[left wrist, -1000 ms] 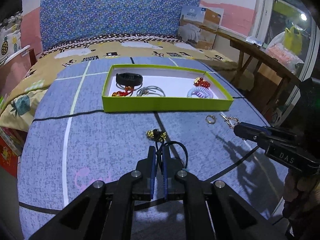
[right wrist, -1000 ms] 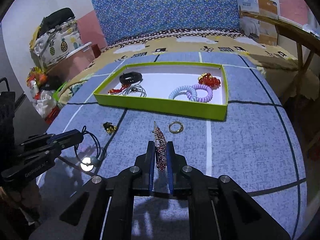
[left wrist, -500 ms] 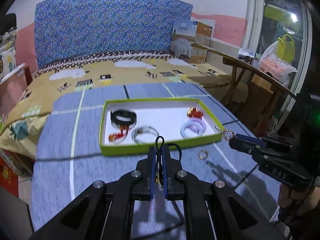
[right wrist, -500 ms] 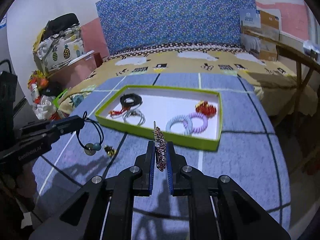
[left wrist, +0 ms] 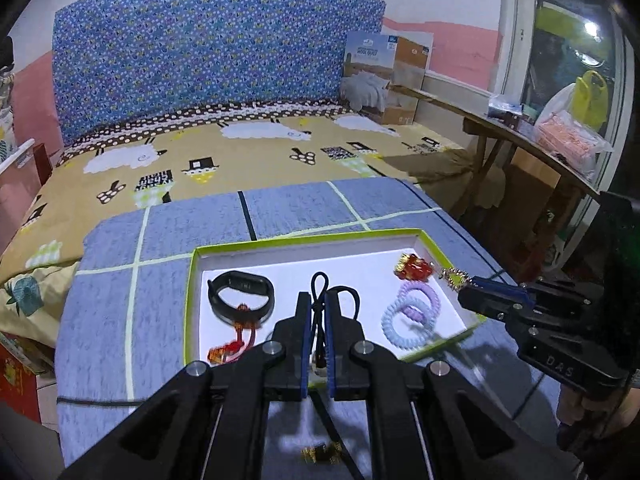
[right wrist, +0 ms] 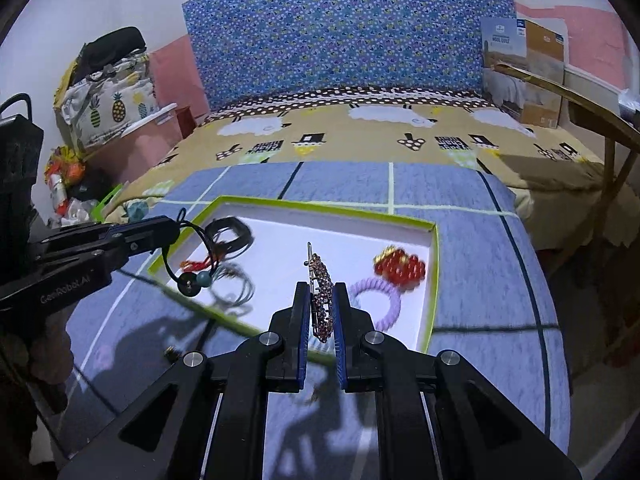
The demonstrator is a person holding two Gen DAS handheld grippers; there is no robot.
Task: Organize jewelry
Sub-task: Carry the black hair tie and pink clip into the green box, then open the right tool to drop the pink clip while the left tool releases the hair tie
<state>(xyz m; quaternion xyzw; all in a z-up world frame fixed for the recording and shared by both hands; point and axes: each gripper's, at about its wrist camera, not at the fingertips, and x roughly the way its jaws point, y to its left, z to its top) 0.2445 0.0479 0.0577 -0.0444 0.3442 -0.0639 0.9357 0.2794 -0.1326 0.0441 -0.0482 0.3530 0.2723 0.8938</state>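
A green-rimmed white tray (left wrist: pixel 192 280) (right wrist: pixel 434 280) sits on the blue table. It holds a black band (left wrist: pixel 240 294), red charms (left wrist: pixel 416 270) (right wrist: pixel 400 268), coiled hair ties (left wrist: pixel 408 312) (right wrist: pixel 380 300) and silver bangles (right wrist: pixel 236 288). My left gripper (left wrist: pixel 316 312) (right wrist: pixel 172 232) is shut on a black cord necklace (left wrist: pixel 320 292) with beads (right wrist: pixel 196 282), held above the tray's near left part. My right gripper (right wrist: pixel 322 304) (left wrist: pixel 464 292) is shut on a beaded hair clip (right wrist: pixel 322 292) (left wrist: pixel 452 276), held above the tray's near right part.
A small gold trinket (left wrist: pixel 320 452) (right wrist: pixel 172 354) lies on the table in front of the tray. A bed with a sheep-pattern cover (left wrist: pixel 240 148) lies behind the table. A wooden bench (left wrist: pixel 520 140) stands at the right. Bags and boxes (right wrist: pixel 112 96) stand at the left.
Both grippers have risen and moved forward from the table in front of the tray to above it, each carrying its piece.
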